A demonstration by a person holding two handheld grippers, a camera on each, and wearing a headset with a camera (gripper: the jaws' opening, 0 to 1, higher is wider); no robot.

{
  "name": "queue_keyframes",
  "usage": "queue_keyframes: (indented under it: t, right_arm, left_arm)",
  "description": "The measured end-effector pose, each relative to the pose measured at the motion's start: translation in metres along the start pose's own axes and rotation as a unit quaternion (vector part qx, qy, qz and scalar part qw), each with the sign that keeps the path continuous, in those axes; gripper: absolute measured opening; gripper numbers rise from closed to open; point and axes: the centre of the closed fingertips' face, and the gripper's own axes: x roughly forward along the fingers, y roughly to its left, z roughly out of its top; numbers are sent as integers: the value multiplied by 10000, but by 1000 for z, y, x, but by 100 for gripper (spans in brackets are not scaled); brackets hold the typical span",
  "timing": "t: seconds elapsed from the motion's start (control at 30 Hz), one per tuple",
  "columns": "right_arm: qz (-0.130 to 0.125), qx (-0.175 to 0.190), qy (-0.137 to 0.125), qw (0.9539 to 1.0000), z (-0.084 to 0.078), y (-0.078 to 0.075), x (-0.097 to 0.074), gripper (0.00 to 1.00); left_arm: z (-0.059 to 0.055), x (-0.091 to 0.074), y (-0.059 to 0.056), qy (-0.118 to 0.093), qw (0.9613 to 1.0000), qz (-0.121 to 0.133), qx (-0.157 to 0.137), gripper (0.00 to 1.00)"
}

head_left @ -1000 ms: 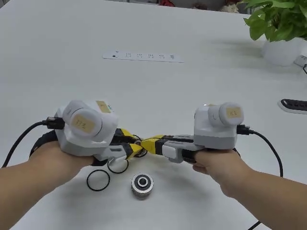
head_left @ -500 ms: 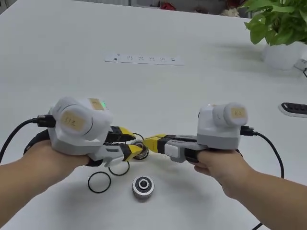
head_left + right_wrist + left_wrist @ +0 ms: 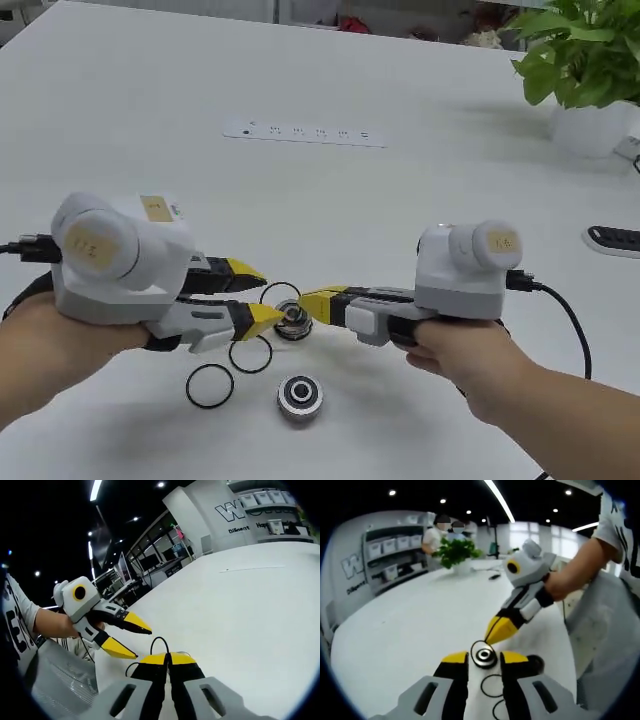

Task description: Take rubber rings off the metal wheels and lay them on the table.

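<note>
on table two wheels, two loose rings; left claw apart, right claw pinching third ring

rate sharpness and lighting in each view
Head view: soft even light, sharp, faint shadow under the loose wheel. Left gripper view: fisheye curves the table, left tongs slightly soft. Right gripper view: dark ceiling, glaring strip light, rubber ring crisp.

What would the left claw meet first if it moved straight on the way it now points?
The wheel, which sits right between the left claw's open jaws. Just beyond it, probably, comes the tip of the right claw, shut on a ring.
</note>
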Motion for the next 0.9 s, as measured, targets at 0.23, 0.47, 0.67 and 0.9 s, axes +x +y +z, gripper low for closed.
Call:
queue_keyframes:
  t: [0.23, 0.47, 0.67, 0.9]
  right_arm:
    - [85, -18, 82, 9999, -2, 8, 4, 0]
    - [199, -54, 227, 9995, -8, 18, 8, 0]
    - [310, -60, 377, 9988, -14, 26, 13, 0]
    - [413, -42, 600, 9973, -24, 34, 20, 0]
  left_arm:
    - [-3, -13, 2, -35, 10000, 78, -33, 32]
    - [-7, -23, 1, -57, 9999, 87, -62, 37]
    - [-14, -32, -2, -23, 10000, 55, -49, 42]
    - [-18, -41, -5, 11, 10000, 71, 70, 45]
